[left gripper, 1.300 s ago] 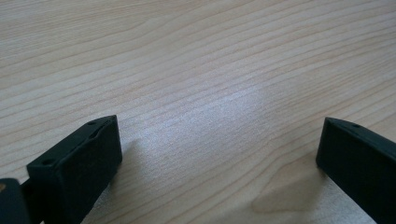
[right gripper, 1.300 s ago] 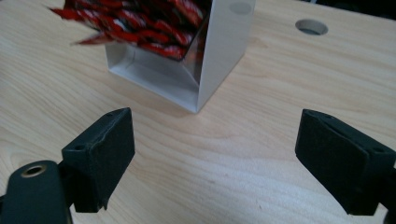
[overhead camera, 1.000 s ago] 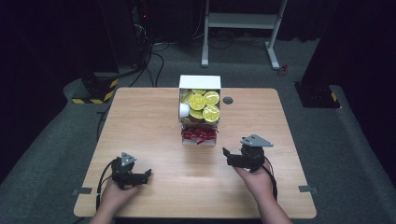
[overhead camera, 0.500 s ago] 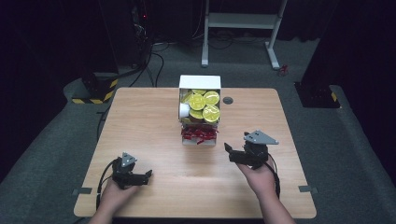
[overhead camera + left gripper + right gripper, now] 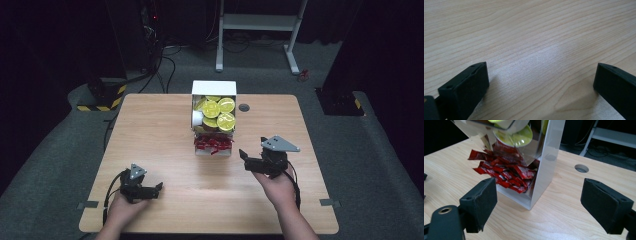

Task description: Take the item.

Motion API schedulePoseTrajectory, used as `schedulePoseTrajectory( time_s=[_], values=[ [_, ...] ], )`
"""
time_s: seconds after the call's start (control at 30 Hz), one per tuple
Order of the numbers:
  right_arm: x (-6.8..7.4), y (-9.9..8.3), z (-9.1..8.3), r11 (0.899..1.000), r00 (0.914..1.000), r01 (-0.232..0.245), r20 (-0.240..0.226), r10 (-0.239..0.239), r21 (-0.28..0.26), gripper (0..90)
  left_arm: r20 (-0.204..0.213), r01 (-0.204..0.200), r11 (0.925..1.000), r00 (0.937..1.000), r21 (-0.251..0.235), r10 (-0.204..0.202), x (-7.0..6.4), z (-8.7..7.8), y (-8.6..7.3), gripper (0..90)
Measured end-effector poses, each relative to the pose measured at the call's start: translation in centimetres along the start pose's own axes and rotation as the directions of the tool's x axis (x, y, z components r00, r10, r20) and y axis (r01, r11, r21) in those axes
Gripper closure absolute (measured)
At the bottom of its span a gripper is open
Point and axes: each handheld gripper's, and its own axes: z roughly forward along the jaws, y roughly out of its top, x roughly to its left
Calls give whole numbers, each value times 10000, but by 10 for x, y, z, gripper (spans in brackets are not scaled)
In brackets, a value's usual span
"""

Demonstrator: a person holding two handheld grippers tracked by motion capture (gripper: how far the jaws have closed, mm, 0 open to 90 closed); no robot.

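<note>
Left tool [image 5: 159,187] spread, empty, low over bare tabletop [image 5: 150,130] near front-left. Right tool [image 5: 243,154] spread, empty, just right of white dispenser box [image 5: 214,89] holding yellow-lidded cups [image 5: 226,121], red packets [image 5: 213,143] at bottom.

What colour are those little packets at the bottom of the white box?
Red, the packets show best in the right gripper view.
</note>
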Motion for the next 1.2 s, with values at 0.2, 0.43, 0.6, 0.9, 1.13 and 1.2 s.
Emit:
schedulePoseTrajectory(
  time_s=[0.2,0.43,0.6,0.9,1.13,1.2],
  values=[
    [-3,7,-5,9998,10000,-82,1,82,-203,142,11,-20,10000,10000,7,20,0,0,0,3],
    [-3,16,-11,9990,10000,-71,41,73,-447,141,9,-26,10000,10000,10,26,0,0,0,4],
    [-2,22,-10,9985,10000,-44,-20,43,-538,138,10,-22,10000,10000,6,22,0,0,0,4],
    [-3,34,-12,9978,10000,45,-22,-46,-661,138,-34,-107,9999,9999,25,107,0,-1,0,5],
    [-1,44,-13,9968,9999,96,-37,-99,-791,140,-50,-155,9999,9999,32,155,1,-1,0,4],
    [-1,46,-13,9965,9999,97,-75,-103,-829,139,-52,-155,9999,9999,21,155,1,-1,0,4]
  ],
)
